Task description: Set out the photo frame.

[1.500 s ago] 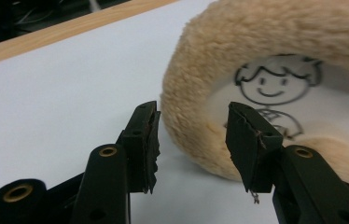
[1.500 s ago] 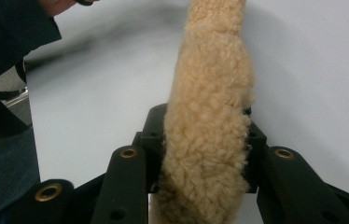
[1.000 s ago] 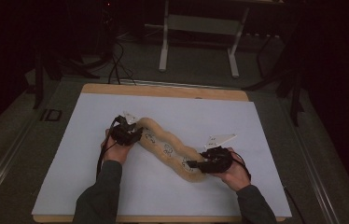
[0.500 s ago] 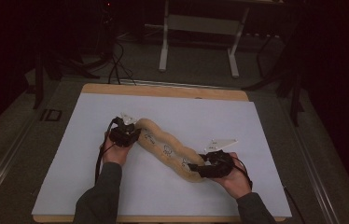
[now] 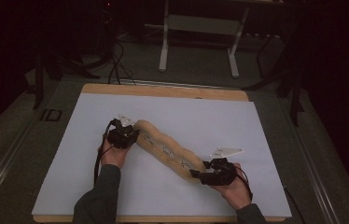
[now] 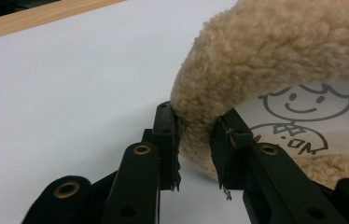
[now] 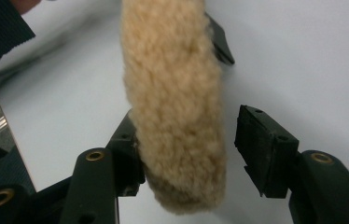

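Note:
A long tan fleece strip (image 5: 165,149) with a printed lining lies diagonally on the white table cover (image 5: 238,121). My left gripper (image 5: 133,135) is at its far left end. In the left gripper view the jaws (image 6: 196,140) pinch the fleece edge (image 6: 275,46) beside a cartoon print (image 6: 298,100). My right gripper (image 5: 196,175) is at the near right end. In the right gripper view the fleece (image 7: 172,93) hangs between the jaws (image 7: 191,149). The left jaw touches it and the right jaw stands apart with a gap.
The cover lies on a wooden table whose edge (image 5: 163,89) shows at the back. Beyond it, a metal stand (image 5: 200,42) and cables (image 5: 116,65) are on the floor. A dark sleeve (image 7: 0,32) shows in the right gripper view.
My right gripper has moved toward the near edge of the table, and the fleece's near end has followed it. The left gripper has stayed in place.

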`<move>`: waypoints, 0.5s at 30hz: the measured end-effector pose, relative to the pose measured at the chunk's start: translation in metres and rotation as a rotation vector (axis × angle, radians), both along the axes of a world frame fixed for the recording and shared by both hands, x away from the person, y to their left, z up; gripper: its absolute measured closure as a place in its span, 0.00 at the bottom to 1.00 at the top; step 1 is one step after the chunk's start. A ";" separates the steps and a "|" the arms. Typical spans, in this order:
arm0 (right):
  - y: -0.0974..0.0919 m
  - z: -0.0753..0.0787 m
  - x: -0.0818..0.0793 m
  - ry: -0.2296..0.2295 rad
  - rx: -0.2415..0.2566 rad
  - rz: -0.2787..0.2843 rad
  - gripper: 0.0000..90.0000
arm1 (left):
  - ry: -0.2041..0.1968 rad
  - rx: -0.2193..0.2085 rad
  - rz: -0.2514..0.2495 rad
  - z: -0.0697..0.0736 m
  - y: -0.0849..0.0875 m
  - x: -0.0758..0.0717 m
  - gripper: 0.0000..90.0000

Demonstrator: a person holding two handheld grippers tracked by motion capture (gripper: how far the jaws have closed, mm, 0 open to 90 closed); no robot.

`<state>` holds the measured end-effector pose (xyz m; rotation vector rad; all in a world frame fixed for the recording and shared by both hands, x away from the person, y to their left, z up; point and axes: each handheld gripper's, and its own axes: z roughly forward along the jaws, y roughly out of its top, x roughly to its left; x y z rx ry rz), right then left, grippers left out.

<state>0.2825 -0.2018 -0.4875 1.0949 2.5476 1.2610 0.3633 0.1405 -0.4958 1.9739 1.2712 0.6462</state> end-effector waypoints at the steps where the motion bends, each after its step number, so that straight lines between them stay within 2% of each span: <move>1: 0.000 -0.001 -0.001 0.007 -0.003 -0.002 0.51 | -0.001 -0.001 0.001 0.000 0.000 -0.001 0.82; 6: -0.001 -0.002 -0.005 0.038 -0.011 -0.018 0.53 | -0.003 -0.006 -0.003 -0.001 0.003 -0.003 0.82; 9: -0.003 0.001 -0.006 0.031 -0.028 -0.032 0.63 | -0.003 -0.007 -0.004 0.000 0.004 -0.004 0.82; 10: -0.003 0.001 -0.006 0.031 -0.028 -0.032 0.63 | -0.003 -0.013 -0.003 0.000 0.004 -0.005 0.82; 11: -0.005 0.003 -0.006 0.021 -0.033 -0.053 0.67 | 0.000 -0.019 -0.006 0.000 0.006 -0.006 0.82; 15: -0.006 0.004 -0.005 0.005 -0.043 -0.073 0.71 | -0.005 -0.027 0.003 0.000 0.006 -0.009 0.82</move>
